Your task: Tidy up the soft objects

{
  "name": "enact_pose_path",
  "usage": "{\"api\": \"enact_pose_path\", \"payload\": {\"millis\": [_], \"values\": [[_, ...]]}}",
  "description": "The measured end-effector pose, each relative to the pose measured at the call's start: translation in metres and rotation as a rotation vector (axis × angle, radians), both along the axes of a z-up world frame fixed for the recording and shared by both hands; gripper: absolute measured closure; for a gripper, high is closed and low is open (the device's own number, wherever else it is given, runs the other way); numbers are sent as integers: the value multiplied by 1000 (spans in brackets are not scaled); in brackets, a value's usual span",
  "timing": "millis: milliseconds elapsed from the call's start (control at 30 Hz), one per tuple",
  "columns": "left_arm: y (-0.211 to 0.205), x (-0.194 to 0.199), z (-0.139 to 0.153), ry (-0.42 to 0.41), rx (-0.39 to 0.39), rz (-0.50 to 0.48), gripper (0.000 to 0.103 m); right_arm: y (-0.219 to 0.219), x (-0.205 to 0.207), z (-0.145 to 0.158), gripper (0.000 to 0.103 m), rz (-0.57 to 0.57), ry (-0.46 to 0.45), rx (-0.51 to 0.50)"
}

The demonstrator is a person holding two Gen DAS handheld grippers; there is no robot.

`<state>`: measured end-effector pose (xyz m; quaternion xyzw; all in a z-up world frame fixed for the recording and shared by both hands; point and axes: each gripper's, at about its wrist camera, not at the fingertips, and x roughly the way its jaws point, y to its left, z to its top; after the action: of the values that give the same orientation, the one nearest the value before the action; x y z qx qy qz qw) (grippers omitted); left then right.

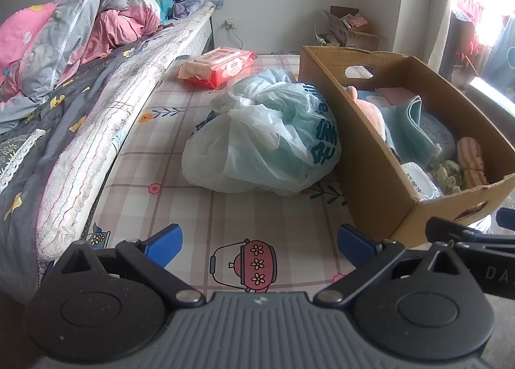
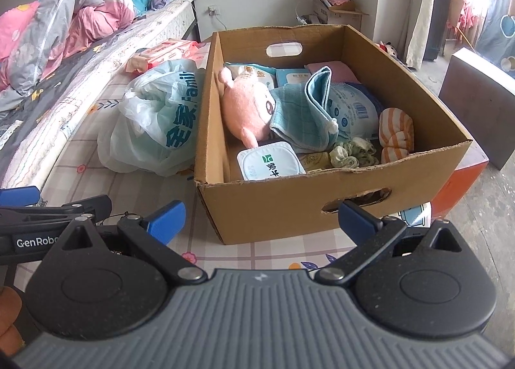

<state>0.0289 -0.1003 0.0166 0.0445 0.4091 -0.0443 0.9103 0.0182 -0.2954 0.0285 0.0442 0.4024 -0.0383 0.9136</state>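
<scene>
A cardboard box (image 2: 289,204) stands on a patterned mat and holds a pink plush toy (image 2: 244,105), a teal towel (image 2: 305,108), an orange-striped cloth (image 2: 396,135), a green scrunchie (image 2: 351,151) and several wipe packs. A tied white plastic bag (image 1: 264,134) of soft things lies left of the box (image 1: 370,156). A red wipes pack (image 1: 219,66) sits further back. My left gripper (image 1: 259,241) is open above the mat, short of the bag. My right gripper (image 2: 262,221) is open in front of the box's near wall. Both are empty.
A mattress edge (image 1: 106,130) with a rumpled pink and grey quilt (image 1: 64,40) runs along the left. A second open carton (image 2: 334,5) stands by the far wall. An orange box (image 2: 463,179) and a dark block (image 2: 479,101) lie right of the cardboard box.
</scene>
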Motion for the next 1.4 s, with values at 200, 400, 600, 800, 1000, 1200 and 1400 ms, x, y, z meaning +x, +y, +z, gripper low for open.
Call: {"api": "enact_pose_path", "payload": {"millis": [200,400,600,800,1000,1200,1400], "values": [[-2,1,-1,7,5,-1,1,-2,1,-3,1,-3,10,1],[-3,3,-3,13,5,-4,1,-4,2,-4,1,-5,15,2],[-4,4,-4,14,9,-6,1,-5,3,-5,1,-8,20,3],[-4,4,-3,13,12,-5,1,-5,4,-5,1,-6,19,1],[-3,3,-3,14,12,-6,1,-4,4,-5,1,-6,19,0],[-3,3,-3,16,12,-8,1,-4,4,-5,1,-7,19,0],[-2,3,-2,18,8,-10,1,-4,4,-5,1,-6,19,-1]]}}
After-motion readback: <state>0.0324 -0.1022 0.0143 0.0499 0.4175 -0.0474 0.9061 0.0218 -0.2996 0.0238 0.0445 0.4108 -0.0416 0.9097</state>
